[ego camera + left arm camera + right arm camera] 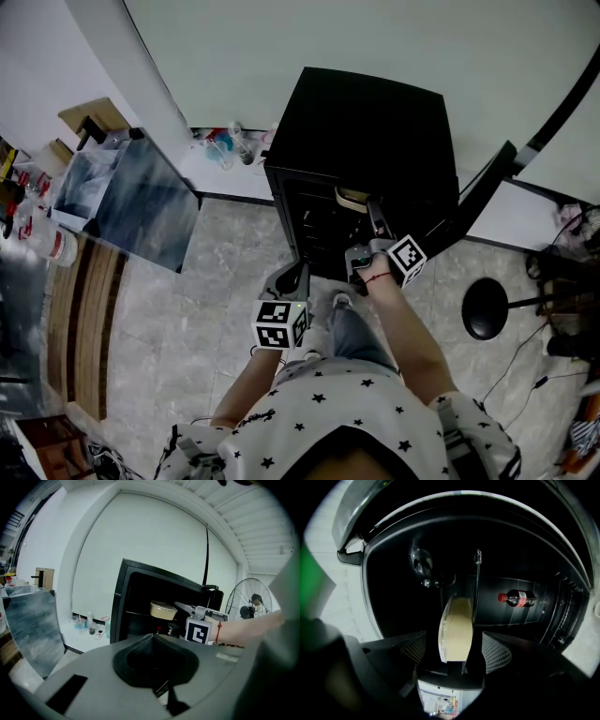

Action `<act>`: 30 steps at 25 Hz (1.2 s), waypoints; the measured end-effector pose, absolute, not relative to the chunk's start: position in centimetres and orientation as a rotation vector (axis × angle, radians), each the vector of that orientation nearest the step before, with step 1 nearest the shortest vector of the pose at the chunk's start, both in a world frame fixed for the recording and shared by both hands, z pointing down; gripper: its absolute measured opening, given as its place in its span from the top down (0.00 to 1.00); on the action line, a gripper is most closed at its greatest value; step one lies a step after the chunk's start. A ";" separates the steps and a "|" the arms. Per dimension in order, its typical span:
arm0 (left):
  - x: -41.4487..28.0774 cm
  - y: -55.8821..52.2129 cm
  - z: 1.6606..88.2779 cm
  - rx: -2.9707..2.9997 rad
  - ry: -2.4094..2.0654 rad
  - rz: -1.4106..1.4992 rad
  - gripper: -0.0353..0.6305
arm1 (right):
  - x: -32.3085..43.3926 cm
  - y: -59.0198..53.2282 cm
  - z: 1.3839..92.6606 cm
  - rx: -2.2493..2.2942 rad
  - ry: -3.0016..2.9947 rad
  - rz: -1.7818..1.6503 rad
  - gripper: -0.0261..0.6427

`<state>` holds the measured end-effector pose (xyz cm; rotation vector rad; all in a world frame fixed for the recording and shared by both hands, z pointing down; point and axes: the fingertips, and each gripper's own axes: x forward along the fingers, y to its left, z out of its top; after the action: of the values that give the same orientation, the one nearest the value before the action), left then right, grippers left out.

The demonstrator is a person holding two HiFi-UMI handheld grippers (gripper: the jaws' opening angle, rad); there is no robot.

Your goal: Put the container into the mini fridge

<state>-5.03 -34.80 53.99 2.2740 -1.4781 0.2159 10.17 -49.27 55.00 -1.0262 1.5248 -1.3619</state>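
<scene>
Container (457,630), a round beige tub with its lid on, sits on a shelf inside the open mini fridge (375,122). I cannot see what it holds through the closed lid. My right hand-held gripper (455,651) reaches into the fridge with its jaws spread wide. One mesh pad stands on each side of the container with a dark gap showing, so nothing is gripped.

A cola bottle (516,598) with a red cap stands lower down in the fridge, apart from the container. The fridge door (497,183) hangs open to the right in the head view.

My left hand-held gripper (292,278) is held back in front of the fridge, above the tiled floor (225,272). Its jaws are together and empty.

A few small bottles (225,145) stand in a cluster against the white wall, just left of the fridge. I cannot tell what is in them.
</scene>
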 end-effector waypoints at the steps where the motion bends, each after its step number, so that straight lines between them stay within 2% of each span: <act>1: -5.0 -34.7 54.0 2.276 -1.476 0.217 0.93 | 10.1 -49.1 55.0 -1.026 1.535 -1.363 0.44; 12: -4.8 -32.1 52.9 2.318 -1.446 0.218 0.93 | 9.6 -44.9 53.6 -1.074 1.692 -1.327 0.44; 15: -5.1 -31.1 52.8 2.326 -1.440 0.222 0.93 | 9.0 -43.4 52.9 -1.096 1.764 -1.295 0.50; 22: -5.3 -29.1 51.9 2.354 -1.431 0.213 0.93 | 7.7 -39.7 51.5 -1.164 1.927 -1.228 0.74; 30: -6.7 -26.0 52.0 2.362 -1.431 0.208 0.93 | 5.7 -34.4 50.8 -1.334 2.203 -1.046 0.94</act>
<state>-6.67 -26.02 52.02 2.3623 -1.4305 0.2084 5.73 -34.42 50.81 -1.3343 2.2032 -1.0463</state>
